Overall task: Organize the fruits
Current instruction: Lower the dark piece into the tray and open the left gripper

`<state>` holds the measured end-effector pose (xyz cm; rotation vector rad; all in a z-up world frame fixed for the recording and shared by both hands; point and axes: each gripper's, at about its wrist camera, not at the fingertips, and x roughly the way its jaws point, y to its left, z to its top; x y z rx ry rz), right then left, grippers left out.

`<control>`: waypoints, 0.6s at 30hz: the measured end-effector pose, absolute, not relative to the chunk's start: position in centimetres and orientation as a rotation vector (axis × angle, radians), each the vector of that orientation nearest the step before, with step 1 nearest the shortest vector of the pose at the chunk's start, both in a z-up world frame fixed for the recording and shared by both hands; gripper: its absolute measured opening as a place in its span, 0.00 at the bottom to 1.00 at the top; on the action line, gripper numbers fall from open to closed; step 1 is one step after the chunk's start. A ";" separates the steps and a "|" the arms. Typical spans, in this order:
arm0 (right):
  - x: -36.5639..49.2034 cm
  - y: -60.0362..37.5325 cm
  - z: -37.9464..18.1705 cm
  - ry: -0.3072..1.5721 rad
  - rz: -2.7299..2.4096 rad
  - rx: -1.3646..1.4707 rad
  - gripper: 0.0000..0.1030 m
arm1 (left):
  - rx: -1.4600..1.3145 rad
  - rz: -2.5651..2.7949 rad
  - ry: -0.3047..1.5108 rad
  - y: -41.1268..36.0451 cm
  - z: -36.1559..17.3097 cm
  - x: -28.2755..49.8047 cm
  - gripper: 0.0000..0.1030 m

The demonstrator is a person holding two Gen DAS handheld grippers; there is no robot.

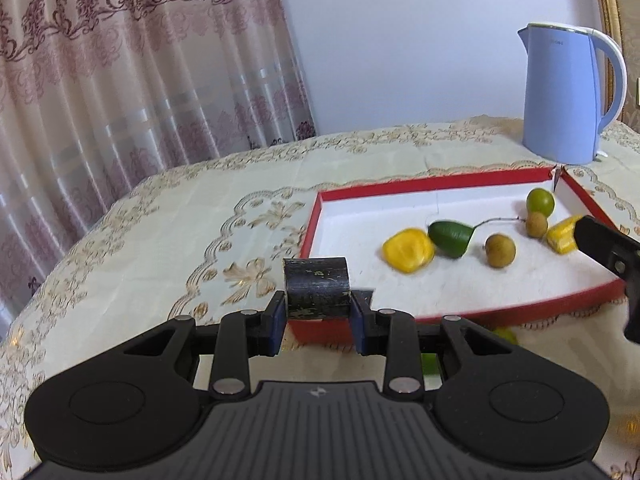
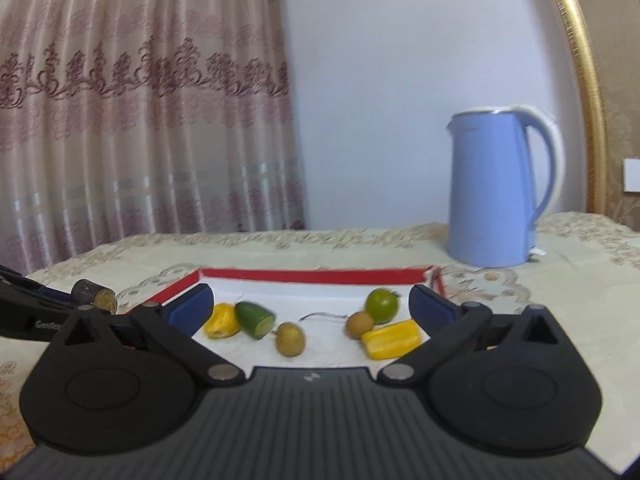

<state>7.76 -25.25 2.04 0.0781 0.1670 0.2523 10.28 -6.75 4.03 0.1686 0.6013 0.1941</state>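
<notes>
My left gripper (image 1: 318, 308) is shut on a short dark cylinder of fruit (image 1: 316, 286) with a yellowish cut end (image 2: 105, 299), held just outside the near left corner of the red-rimmed white tray (image 1: 440, 184). In the tray lie two yellow pieces (image 2: 222, 320) (image 2: 390, 338), a cut green fruit (image 2: 256, 318), two brown longans (image 2: 290, 338) (image 2: 359, 324) and a green lime (image 2: 382, 306). My right gripper (image 2: 310, 300) stands open wide over the tray's near edge with nothing pressed between its pads. One of its fingers (image 1: 596, 240) shows at the right edge of the left wrist view.
A blue electric kettle (image 2: 492, 188) stands behind the tray's far right corner on the embroidered cream tablecloth (image 1: 180, 220). Something green (image 1: 504, 334) lies on the cloth in front of the tray, mostly hidden by my left gripper. A curtain hangs behind the table at the left.
</notes>
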 end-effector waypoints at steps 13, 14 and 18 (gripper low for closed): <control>9.0 -28.5 1.6 0.203 0.151 0.204 1.00 | 0.228 0.136 0.641 -9.8 3.7 16.5 0.31; 9.1 -28.6 1.6 0.206 0.151 0.204 1.00 | 0.230 0.135 0.645 -9.9 3.7 16.9 0.31; 9.1 -28.4 1.4 0.212 0.157 0.193 1.00 | 0.240 0.131 0.643 -10.5 3.6 19.1 0.31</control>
